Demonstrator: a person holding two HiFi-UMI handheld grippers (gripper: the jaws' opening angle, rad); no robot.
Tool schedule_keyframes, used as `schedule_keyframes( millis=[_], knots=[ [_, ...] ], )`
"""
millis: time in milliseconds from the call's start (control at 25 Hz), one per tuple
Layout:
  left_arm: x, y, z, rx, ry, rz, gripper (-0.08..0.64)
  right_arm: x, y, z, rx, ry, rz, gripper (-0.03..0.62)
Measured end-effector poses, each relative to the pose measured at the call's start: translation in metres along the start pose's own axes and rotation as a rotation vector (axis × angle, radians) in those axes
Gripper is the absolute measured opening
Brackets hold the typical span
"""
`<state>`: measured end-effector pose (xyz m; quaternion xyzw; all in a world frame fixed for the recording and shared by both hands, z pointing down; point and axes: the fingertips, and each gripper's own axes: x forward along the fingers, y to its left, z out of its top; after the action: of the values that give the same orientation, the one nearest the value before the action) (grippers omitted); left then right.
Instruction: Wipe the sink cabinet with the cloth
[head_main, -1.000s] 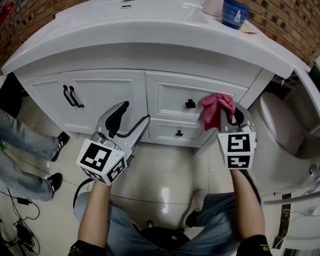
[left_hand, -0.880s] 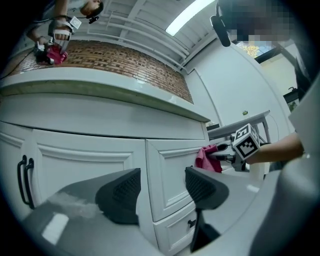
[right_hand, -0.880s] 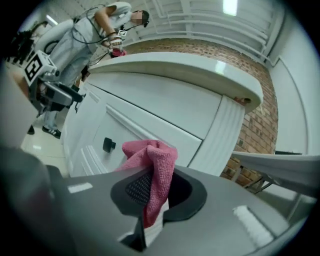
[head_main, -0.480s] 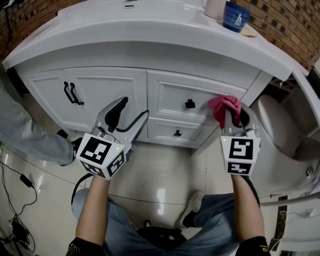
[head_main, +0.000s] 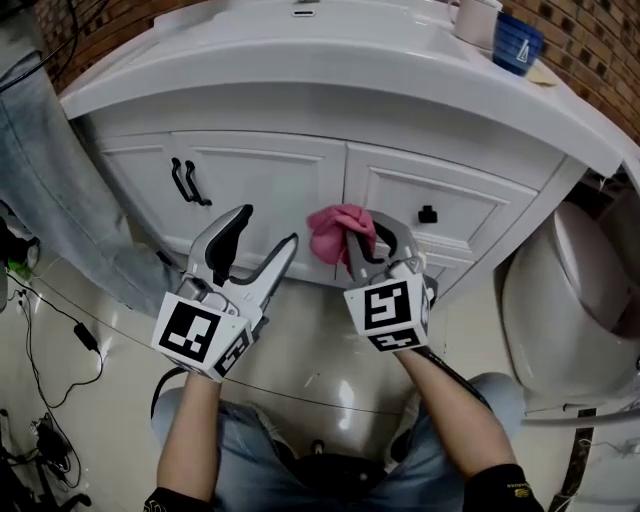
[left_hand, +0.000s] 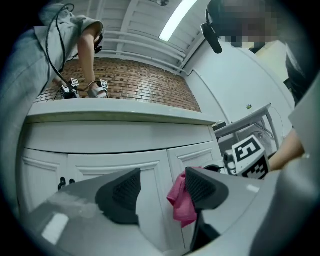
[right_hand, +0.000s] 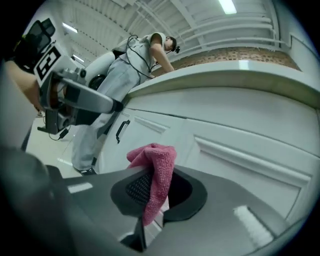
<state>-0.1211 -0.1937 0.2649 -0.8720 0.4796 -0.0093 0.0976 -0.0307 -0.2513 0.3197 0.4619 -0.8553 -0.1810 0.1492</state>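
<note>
Right claw (head_main: 372, 243) clamped on pink cloth (head_main: 338, 230), close to white cabinet (head_main: 270, 185) front. Left claw (head_main: 264, 232) apart, empty, just beside cloth.

The top edge crops a white cup (head_main: 478, 18).

Head view: from above, steeply down on the left claw (head_main: 265, 228) and right claw (head_main: 375, 245), with the cabinet (head_main: 270, 190) just ahead of them.
Left claw view: low, close behind its jaws, tilted up at the cabinet front.
Right claw view: likewise low, close, tilted up.
Shared: cabinet doors, and the cloth (head_main: 338, 232) at the right claw.
</note>
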Motion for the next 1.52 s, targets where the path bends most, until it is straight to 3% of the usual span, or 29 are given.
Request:
schedule_keyframes(
  millis=[160, 360, 600, 800, 960, 1080, 1160, 1320, 1400, 1520],
  knots=[
    [-0.013, 0.004, -0.005, 0.01, 0.016, 0.004, 0.281, 0.003, -0.005, -0.028, 0.039, 0.068, -0.07, 0.035],
    [-0.012, -0.007, -0.011, 0.034, 0.04, -0.027, 0.281, -0.032, -0.059, -0.061, 0.116, 0.145, -0.217, 0.035],
    [0.001, -0.024, -0.004, 0.036, 0.02, -0.056, 0.281, -0.079, -0.107, -0.1, 0.085, 0.22, -0.315, 0.035],
    [0.011, -0.036, -0.002, 0.041, 0.008, -0.083, 0.281, -0.122, -0.167, -0.13, 0.164, 0.285, -0.467, 0.037],
    [0.008, -0.029, -0.007, 0.054, 0.021, -0.059, 0.279, -0.144, -0.18, -0.144, 0.164, 0.343, -0.507, 0.037],
    [0.003, -0.022, -0.002, 0.054, 0.006, -0.033, 0.259, -0.139, -0.162, -0.148, 0.177, 0.334, -0.449, 0.037],
    [0.001, -0.018, 0.001, 0.046, -0.001, -0.021, 0.259, -0.12, -0.133, -0.14, 0.2, 0.292, -0.359, 0.037],
    [0.001, -0.019, 0.0, 0.036, -0.001, -0.02, 0.259, -0.061, -0.042, -0.093, 0.245, 0.131, -0.029, 0.037],
    [0.001, -0.02, 0.001, 0.022, -0.003, -0.016, 0.259, -0.036, -0.002, -0.07, 0.223, 0.072, 0.084, 0.037],
    [0.0, -0.02, 0.007, -0.003, -0.016, -0.014, 0.259, -0.005, 0.026, -0.054, 0.229, 0.047, 0.119, 0.037]
  ],
)
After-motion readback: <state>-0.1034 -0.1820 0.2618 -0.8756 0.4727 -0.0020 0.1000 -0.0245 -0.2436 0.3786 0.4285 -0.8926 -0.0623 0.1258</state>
